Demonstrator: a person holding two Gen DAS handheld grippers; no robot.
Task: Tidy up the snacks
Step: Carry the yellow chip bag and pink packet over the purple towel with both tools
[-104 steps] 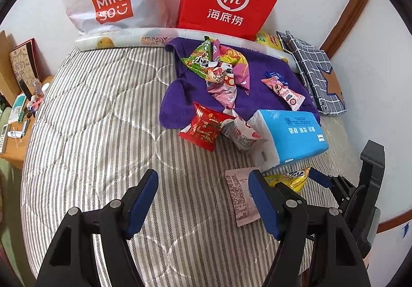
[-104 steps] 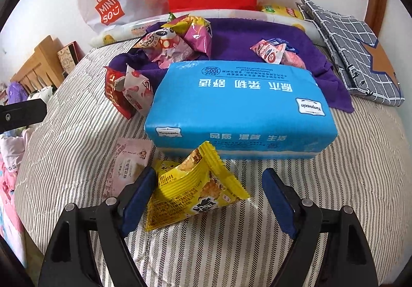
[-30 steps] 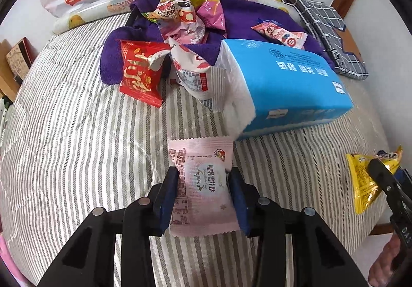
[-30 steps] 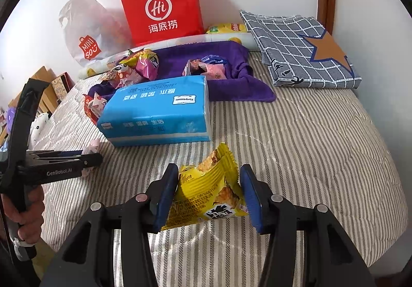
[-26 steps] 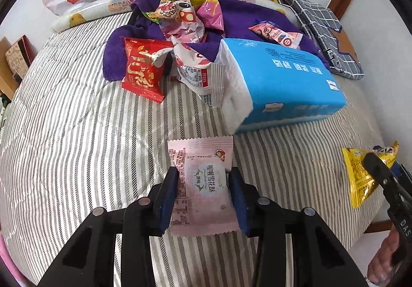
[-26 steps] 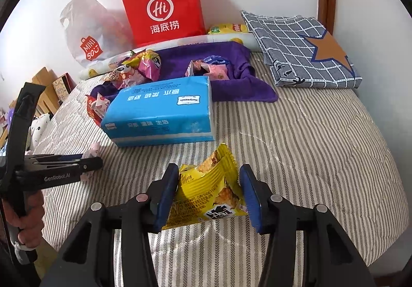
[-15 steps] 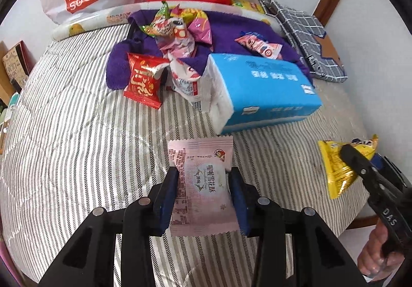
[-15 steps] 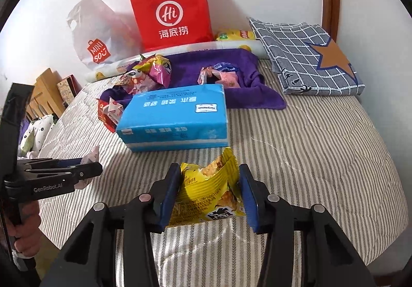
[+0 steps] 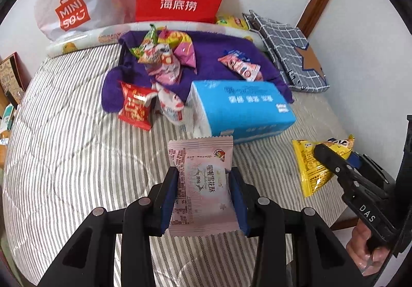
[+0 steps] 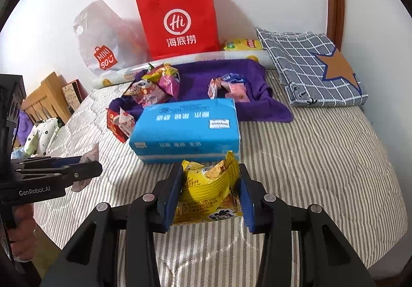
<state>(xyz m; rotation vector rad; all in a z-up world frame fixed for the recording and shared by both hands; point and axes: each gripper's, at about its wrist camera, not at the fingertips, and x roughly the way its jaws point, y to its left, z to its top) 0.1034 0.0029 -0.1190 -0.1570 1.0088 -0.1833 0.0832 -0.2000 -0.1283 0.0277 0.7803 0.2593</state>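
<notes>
My left tongs (image 9: 203,189) pinch the pink packet (image 9: 202,178) and my right tongs (image 10: 209,194), just closing, squeeze the yellow packet (image 10: 209,196), both at lower centre above the bed (image 9: 64,145), probably bound for the snack heap (image 9: 164,55) on the purple towel (image 9: 213,47) at upper centre.

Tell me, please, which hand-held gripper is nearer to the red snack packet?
Left. The left hand-held gripper is nearer the red snack packet; the right hand-held gripper is beyond the blue tissue pack.

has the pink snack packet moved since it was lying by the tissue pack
Yes. The pink snack packet is clamped in the left tongs and lifted off the striped bed, no longer lying beside the blue tissue pack.
</notes>
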